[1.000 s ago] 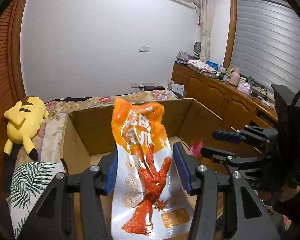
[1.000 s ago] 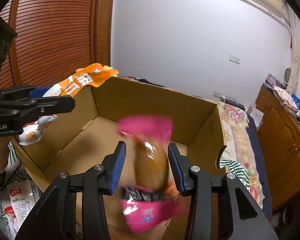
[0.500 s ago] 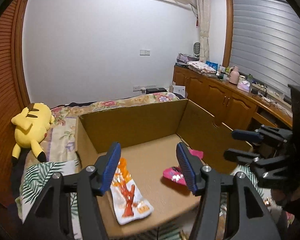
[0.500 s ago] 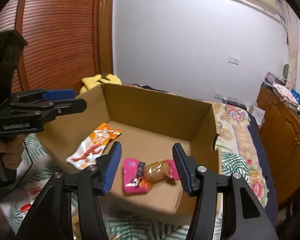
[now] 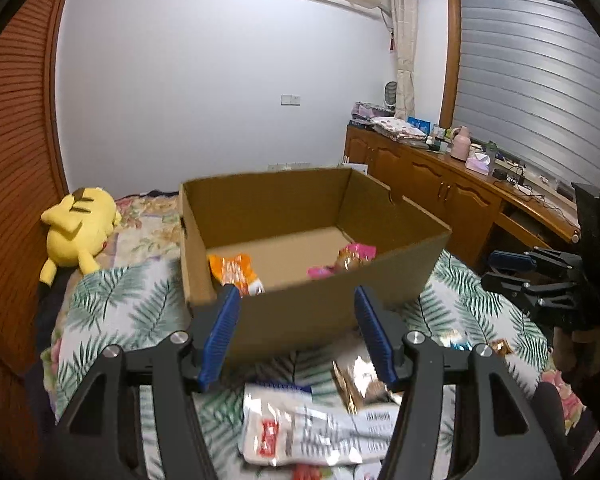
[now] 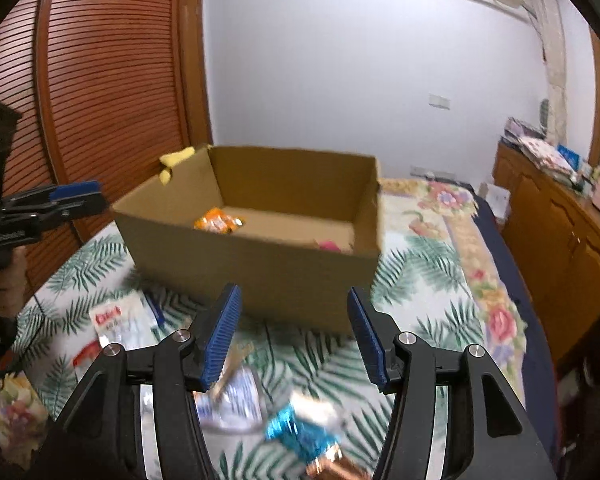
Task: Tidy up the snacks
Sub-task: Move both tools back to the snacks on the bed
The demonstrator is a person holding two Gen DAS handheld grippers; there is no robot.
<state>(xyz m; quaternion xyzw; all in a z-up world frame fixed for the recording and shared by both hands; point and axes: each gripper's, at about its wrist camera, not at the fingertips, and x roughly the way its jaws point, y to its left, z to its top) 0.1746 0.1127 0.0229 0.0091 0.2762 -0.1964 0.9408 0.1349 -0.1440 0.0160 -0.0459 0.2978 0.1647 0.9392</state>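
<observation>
Both tongs are spread wide and hold nothing: the left gripper (image 5: 296,334) and the right gripper (image 6: 292,334) have let go and pulled back from the cardboard box (image 5: 324,304). So two snacks are put away now. The orange packet (image 5: 236,274) lies inside on the left, its long side running near to far. The pink packet (image 5: 342,264) lies inside on the right. More snacks wait on the bed, like the white packet (image 5: 316,434) near the left tongs.
</observation>
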